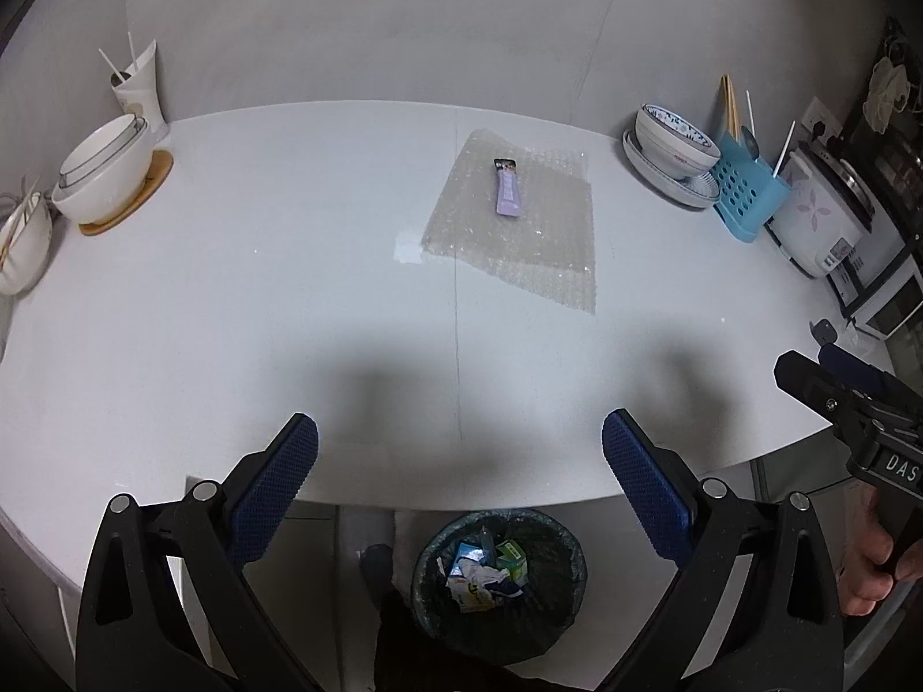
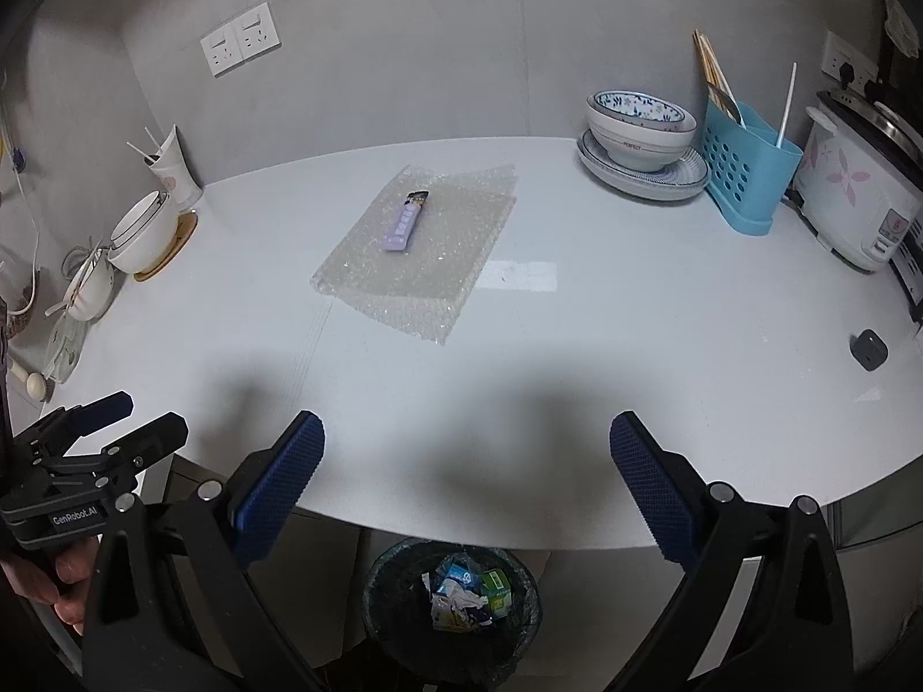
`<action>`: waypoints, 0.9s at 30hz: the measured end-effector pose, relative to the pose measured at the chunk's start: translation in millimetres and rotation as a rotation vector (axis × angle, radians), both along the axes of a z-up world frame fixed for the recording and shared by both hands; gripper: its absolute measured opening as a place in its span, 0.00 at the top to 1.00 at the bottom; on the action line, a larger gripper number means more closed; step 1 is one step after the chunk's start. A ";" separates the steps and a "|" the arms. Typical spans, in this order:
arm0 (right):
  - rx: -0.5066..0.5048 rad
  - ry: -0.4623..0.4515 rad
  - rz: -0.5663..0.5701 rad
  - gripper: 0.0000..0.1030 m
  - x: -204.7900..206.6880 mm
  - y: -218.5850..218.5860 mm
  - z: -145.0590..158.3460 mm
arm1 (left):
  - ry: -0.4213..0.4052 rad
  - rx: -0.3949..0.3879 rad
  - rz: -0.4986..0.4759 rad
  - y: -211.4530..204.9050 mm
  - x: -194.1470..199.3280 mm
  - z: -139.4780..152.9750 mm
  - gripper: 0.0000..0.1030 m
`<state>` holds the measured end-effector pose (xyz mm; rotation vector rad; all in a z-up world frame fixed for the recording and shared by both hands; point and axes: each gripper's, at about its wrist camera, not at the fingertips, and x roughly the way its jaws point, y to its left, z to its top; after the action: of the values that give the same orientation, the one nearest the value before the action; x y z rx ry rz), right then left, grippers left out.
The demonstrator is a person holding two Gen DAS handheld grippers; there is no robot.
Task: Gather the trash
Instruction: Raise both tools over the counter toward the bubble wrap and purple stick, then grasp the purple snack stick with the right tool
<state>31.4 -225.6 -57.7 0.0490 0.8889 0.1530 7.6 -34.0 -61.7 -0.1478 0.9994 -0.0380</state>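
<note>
Both claws (image 1: 460, 450) (image 2: 467, 450) gape wide, holding nothing.

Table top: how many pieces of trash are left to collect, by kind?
Purple wrapper: 1
Bubble wrap sheet: 1
Total: 2
The wrapper lies on the sheet. Both grippers, left and right, are open and empty.

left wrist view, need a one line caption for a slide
Open left gripper over the table edge, purple wrapper on bubble wrap ahead, trash bin below.
</note>
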 end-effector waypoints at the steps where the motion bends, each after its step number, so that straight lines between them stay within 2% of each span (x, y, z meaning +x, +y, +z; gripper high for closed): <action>1: 0.000 0.000 -0.001 0.07 4.7 1.9 1.2 | -0.003 0.003 -0.003 2.2 4.8 1.4 0.06; 14: -0.020 0.010 -0.012 0.07 80.1 35.1 11.9 | -0.015 -0.012 -0.035 38.4 76.0 8.5 0.06; 23: -0.026 0.046 -0.020 0.07 140.2 59.2 5.8 | 0.016 -0.005 -0.059 57.3 125.2 -6.2 0.06; 27: -0.024 0.080 -0.021 0.13 171.1 68.7 -6.3 | 0.037 0.003 -0.078 61.7 145.8 -16.3 0.06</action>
<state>202.5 -156.9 -64.1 0.0422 0.9697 0.1208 153.5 27.8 -78.0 -0.1067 1.0420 -0.1056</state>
